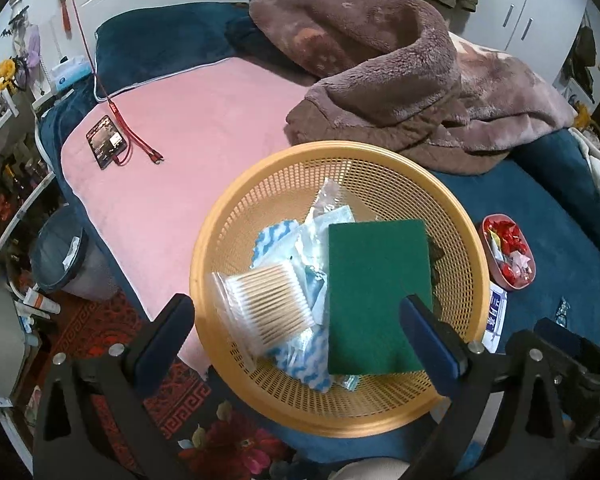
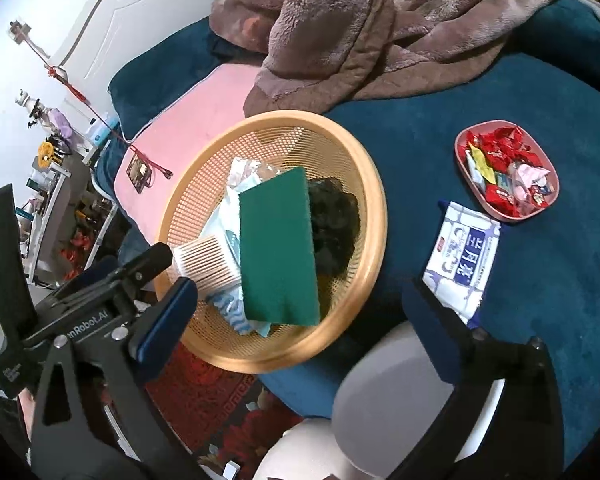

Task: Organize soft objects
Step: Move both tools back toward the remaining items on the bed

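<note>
Left wrist view | green scouring pad (image 1: 376,296) lies in basket (image 1: 466,240), frame centre | both fingers wide open, empty | next: wipes pack (image 2: 464,256).

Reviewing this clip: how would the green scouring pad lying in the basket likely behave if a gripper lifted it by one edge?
The green scouring pad looks thin and flat, so it would probably flex or droop somewhat. It seems light, since it rests on the cotton swab bag and wrappers without visibly crushing them. Its rough-looking surface should resist slipping. It lies loose in the orange basket and could slide when nudged.
</note>
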Action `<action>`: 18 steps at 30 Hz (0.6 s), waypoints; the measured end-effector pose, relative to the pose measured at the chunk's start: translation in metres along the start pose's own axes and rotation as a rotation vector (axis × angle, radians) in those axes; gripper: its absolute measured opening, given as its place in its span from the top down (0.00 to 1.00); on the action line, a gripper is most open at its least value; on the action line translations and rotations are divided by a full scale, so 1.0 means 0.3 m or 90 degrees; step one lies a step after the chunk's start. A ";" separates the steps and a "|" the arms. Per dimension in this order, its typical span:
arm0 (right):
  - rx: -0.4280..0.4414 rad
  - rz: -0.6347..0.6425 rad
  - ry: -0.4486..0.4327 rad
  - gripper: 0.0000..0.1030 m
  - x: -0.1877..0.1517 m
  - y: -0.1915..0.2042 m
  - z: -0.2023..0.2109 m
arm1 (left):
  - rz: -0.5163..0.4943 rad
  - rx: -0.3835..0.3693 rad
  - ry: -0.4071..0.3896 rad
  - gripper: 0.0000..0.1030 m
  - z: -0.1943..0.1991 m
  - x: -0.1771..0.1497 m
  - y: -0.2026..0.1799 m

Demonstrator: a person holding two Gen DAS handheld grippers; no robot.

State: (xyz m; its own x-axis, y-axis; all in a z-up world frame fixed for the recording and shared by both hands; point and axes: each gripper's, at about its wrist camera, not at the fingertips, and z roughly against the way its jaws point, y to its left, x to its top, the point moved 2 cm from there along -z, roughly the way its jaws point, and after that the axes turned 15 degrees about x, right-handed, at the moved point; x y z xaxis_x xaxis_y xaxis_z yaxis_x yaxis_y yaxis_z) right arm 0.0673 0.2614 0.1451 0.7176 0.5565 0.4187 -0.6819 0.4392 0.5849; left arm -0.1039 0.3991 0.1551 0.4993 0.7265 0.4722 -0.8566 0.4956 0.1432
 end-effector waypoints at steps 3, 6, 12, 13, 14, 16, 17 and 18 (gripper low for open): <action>-0.002 0.002 -0.005 0.00 -0.008 0.002 0.016 | -0.004 -0.002 -0.001 0.01 0.008 -0.008 -0.013; -0.003 0.006 -0.010 0.00 -0.012 0.004 0.032 | -0.010 -0.001 -0.001 0.01 0.017 -0.016 -0.022; -0.007 0.007 -0.016 0.00 -0.023 -0.001 0.059 | -0.012 0.000 -0.006 0.01 0.036 -0.024 -0.031; -0.007 0.005 -0.017 0.00 -0.026 -0.004 0.063 | -0.013 -0.001 -0.006 0.01 0.041 -0.025 -0.034; -0.008 0.004 -0.018 0.00 -0.028 -0.008 0.068 | -0.014 -0.001 -0.006 0.01 0.044 -0.025 -0.037; -0.009 0.002 -0.022 0.00 -0.031 -0.016 0.081 | -0.016 -0.001 -0.009 0.01 0.054 -0.026 -0.042; -0.010 0.001 -0.025 0.00 -0.033 -0.020 0.090 | -0.017 -0.001 -0.011 0.01 0.060 -0.026 -0.047; -0.010 0.000 -0.027 0.00 -0.035 -0.025 0.097 | -0.019 -0.002 -0.012 0.01 0.066 -0.026 -0.050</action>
State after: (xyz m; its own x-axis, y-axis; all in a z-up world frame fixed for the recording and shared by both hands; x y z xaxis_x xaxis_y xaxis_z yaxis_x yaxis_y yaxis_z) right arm 0.0689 0.2317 0.1567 0.7227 0.5265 0.4478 -0.6838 0.4502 0.5742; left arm -0.0975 0.3765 0.1663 0.5219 0.7025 0.4839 -0.8411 0.5182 0.1549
